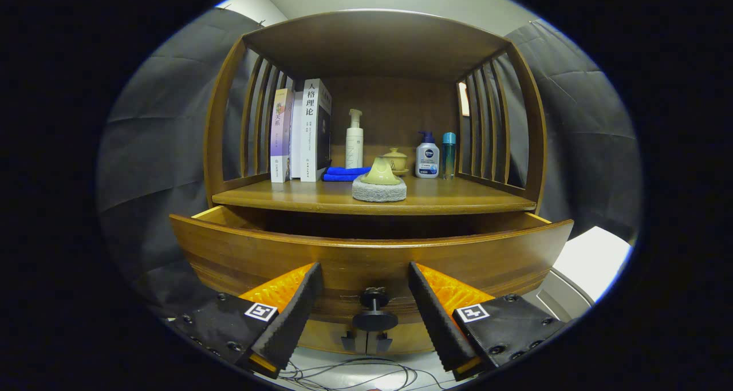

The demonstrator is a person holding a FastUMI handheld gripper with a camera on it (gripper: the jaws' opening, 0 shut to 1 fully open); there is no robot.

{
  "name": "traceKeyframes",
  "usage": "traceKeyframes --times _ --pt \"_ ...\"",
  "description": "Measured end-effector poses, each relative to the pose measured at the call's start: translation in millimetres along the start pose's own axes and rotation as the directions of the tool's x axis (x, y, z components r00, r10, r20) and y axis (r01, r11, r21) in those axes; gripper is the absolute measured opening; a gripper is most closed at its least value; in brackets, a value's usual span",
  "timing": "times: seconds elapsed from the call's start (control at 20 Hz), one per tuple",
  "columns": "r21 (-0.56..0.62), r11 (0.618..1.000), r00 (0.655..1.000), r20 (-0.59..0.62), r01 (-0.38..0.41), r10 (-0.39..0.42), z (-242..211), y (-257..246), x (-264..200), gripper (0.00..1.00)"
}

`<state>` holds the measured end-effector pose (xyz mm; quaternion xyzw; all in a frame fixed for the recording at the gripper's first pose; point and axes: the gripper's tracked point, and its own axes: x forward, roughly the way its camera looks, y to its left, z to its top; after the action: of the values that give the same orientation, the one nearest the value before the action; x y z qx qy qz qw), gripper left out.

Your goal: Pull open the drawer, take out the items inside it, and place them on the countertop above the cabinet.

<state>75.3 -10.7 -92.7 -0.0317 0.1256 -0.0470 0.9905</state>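
Gripper view: the drawer [366, 253] of a dark wooden cabinet [375, 42] stands pulled out toward the camera, its curved front panel glossy with a streaked grain. Its long axis runs side to side across the cabinet, and the front faces the gripper [365, 291]. The inside of the drawer is in shadow behind the front panel, so I cannot tell what lies in it. A small dark knob [374, 315] sticks out from the middle of the drawer front, pointing straight at the camera.

The jaws stand wide apart, one on each side of the knob and not touching it; they hold nothing.

Above the drawer is the table [320, 199], a wooden top under a slatted canopy. At its left back edge three books [300, 130] stand upright with Chinese writing on their spines, too small to read surely. Beside them lies a folded blue cloth [345, 173], and behind it stands a white pump bottle [354, 139]. Near the front edge, at the middle, sits a grey scrubbing pad with a yellow-green handle [379, 184]. Behind that is a small lidded cup [395, 160]. Toward the right back corner stands a white pump bottle with a blue label [427, 157], the brand too small to read, and a slim teal bottle [449, 153] just beside it.

Loose cables [349, 374] lie on the floor below the drawer.
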Motion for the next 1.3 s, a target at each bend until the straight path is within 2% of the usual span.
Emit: traceKeyframes --times 0.85,1.3 --pt "0.003 1.0 1.0 0.008 0.009 -0.009 13 0 66 0.98" --pt "-0.02 1.0 1.0 0.006 0.014 -0.014 14 2 70 0.98"
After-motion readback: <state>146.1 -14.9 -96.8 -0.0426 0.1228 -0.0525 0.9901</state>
